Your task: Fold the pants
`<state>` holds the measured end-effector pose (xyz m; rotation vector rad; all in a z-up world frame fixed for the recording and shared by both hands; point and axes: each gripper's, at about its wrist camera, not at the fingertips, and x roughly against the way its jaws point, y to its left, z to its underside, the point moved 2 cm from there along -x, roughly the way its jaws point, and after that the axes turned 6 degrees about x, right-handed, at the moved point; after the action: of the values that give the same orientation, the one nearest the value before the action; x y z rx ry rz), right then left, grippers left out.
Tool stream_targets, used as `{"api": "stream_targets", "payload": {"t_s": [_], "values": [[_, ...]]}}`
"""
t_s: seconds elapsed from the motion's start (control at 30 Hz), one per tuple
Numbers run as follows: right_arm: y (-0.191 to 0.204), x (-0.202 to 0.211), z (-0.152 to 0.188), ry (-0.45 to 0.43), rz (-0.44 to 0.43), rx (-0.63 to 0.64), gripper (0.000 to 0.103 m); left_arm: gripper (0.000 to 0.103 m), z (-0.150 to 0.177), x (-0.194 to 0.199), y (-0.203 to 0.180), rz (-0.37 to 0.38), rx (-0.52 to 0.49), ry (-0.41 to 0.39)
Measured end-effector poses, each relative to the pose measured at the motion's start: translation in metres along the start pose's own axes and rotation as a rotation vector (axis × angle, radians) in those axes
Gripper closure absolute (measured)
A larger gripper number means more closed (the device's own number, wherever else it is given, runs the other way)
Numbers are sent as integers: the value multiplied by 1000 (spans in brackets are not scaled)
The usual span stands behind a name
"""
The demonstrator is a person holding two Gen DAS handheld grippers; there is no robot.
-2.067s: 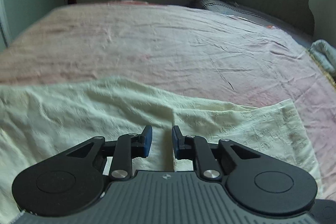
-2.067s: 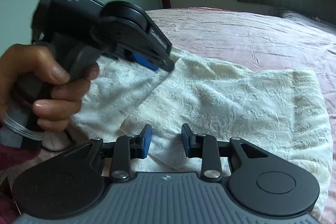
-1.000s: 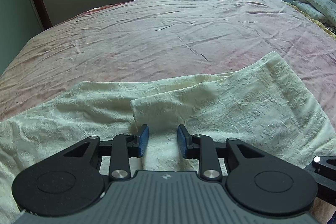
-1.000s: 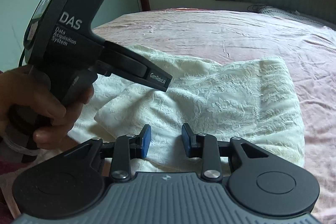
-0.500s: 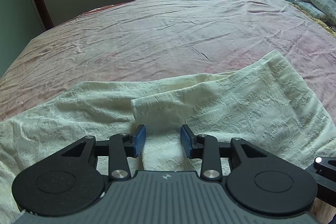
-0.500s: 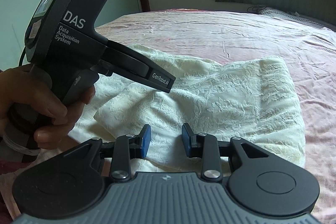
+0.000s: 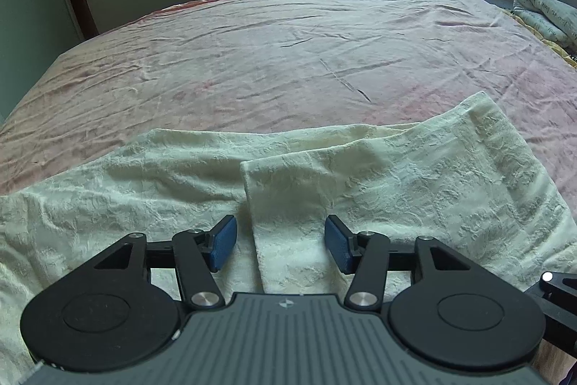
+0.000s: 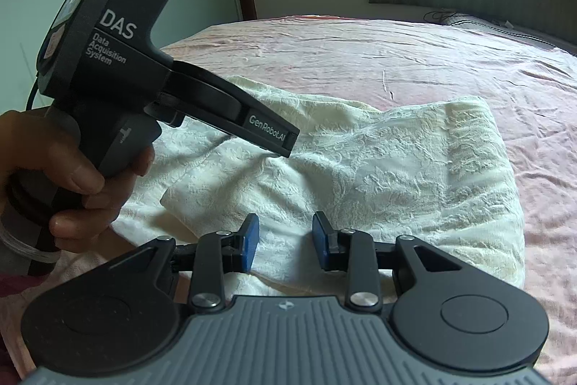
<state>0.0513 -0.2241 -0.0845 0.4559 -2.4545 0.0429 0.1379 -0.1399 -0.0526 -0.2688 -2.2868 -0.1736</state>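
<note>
Bed (image 7: 288,60), pink sheet, unchanged. Cream pants (image 7: 414,175) lie across its near edge, right part folded over. My left hand-held gripper (image 7: 280,242) opening, wider than a second ago, folded edge between the jaws, unpinched. My right hand-held gripper (image 8: 285,242): same narrow gap over cloth, nothing gripped.

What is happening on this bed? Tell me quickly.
A person is folding cream pants on a pink bedsheet, a handheld gripper in each hand. One end is already folded over the rest. The left gripper sits over the folded layer's edge, its jaws opening with nothing pinched. The right gripper hangs above the cloth, jaws apart, gripping nothing.
</note>
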Motion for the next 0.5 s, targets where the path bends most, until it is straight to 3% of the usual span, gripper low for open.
{"api": "stream_targets", "payload": {"t_s": [0.2,0.4,0.5], "values": [[1,-2,0,5,5,5,71,37,2,11,12,-16,1,0],[0,-3,0,1,0,-4,71,25,5,28,43,-74,27,-16],[1,-3,0,2,5,-1,70,25,9,37,61,-107,61,-19]]}}
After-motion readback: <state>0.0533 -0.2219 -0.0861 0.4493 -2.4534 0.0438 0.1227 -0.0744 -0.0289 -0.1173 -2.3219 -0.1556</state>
